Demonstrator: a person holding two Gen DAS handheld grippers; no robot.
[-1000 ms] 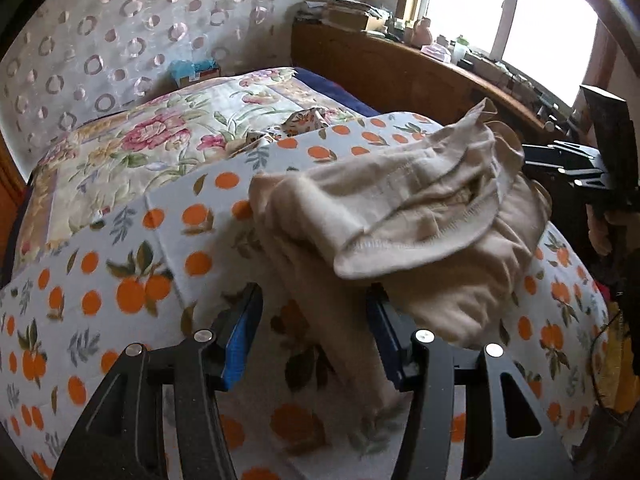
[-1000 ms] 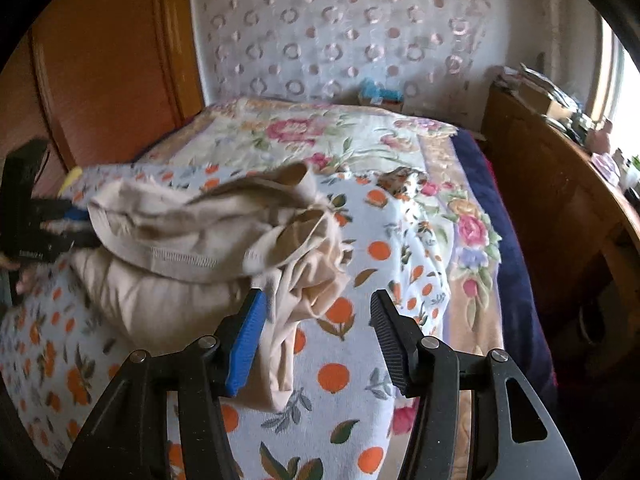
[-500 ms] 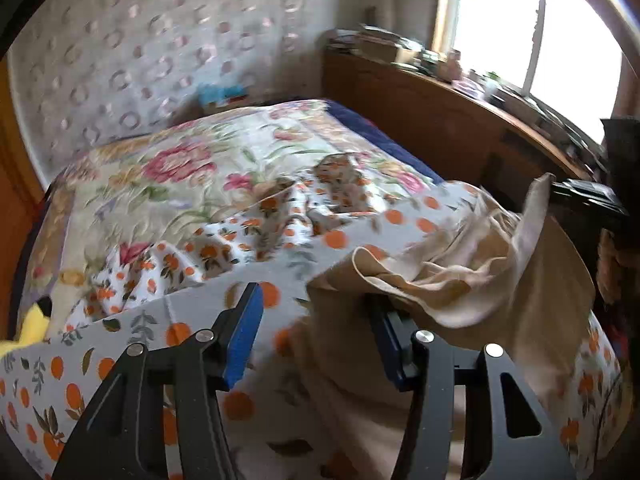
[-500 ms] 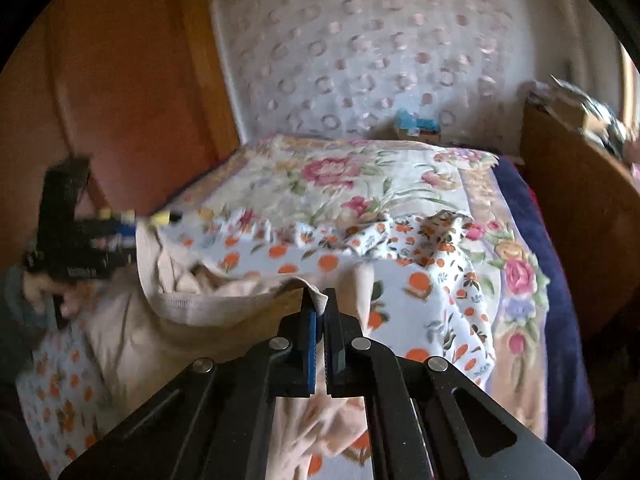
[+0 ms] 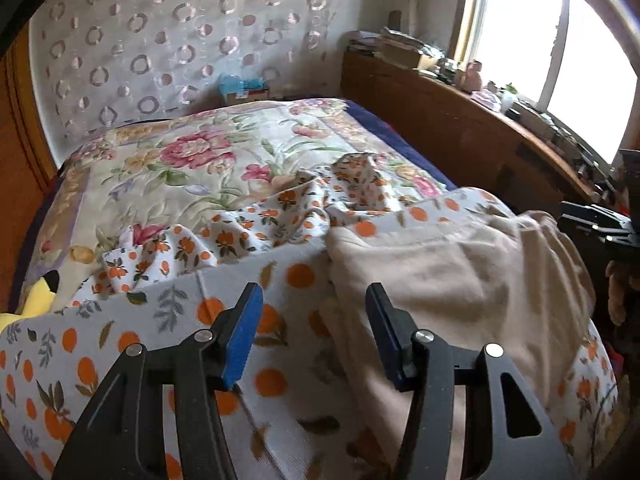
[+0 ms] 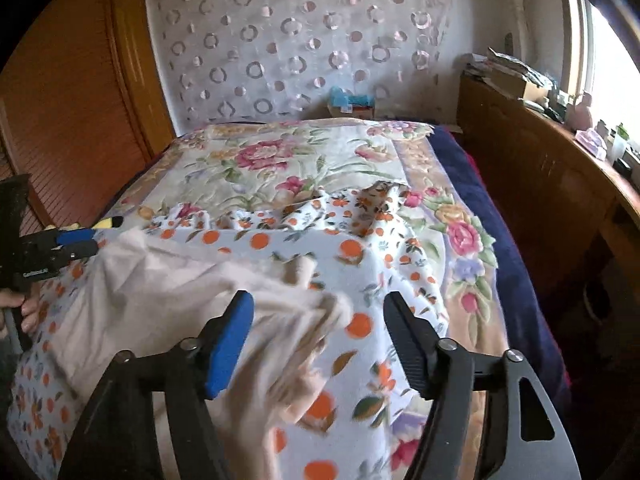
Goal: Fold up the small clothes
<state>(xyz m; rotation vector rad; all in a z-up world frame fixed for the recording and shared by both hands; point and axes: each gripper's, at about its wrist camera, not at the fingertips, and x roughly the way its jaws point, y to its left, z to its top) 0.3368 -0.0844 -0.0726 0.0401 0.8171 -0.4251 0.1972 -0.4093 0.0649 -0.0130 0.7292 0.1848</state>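
A beige garment (image 5: 460, 280) lies spread on the orange-print cloth (image 5: 160, 320) at the near end of the bed. My left gripper (image 5: 312, 332) is open and empty, just left of the garment's edge. In the right wrist view the garment (image 6: 168, 292) lies in front and to the left, with a crumpled corner under my right gripper (image 6: 320, 332), which is open and holds nothing. The left gripper also shows in the right wrist view (image 6: 76, 240) at the garment's far left edge. The right gripper shows in the left wrist view (image 5: 592, 220) at the garment's right edge.
A floral quilt (image 5: 180, 160) covers the far part of the bed. A crumpled orange-print garment (image 5: 280, 216) lies past the beige one. A yellow plush toy (image 5: 36, 296) sits at the left. A wooden shelf (image 5: 460, 120) with clutter runs along the right under the window.
My right gripper was shut on the garment's edge half a second ago and has opened. The lifted garment has dropped and now lies flatter on the bed. Both grippers have drawn back a little.
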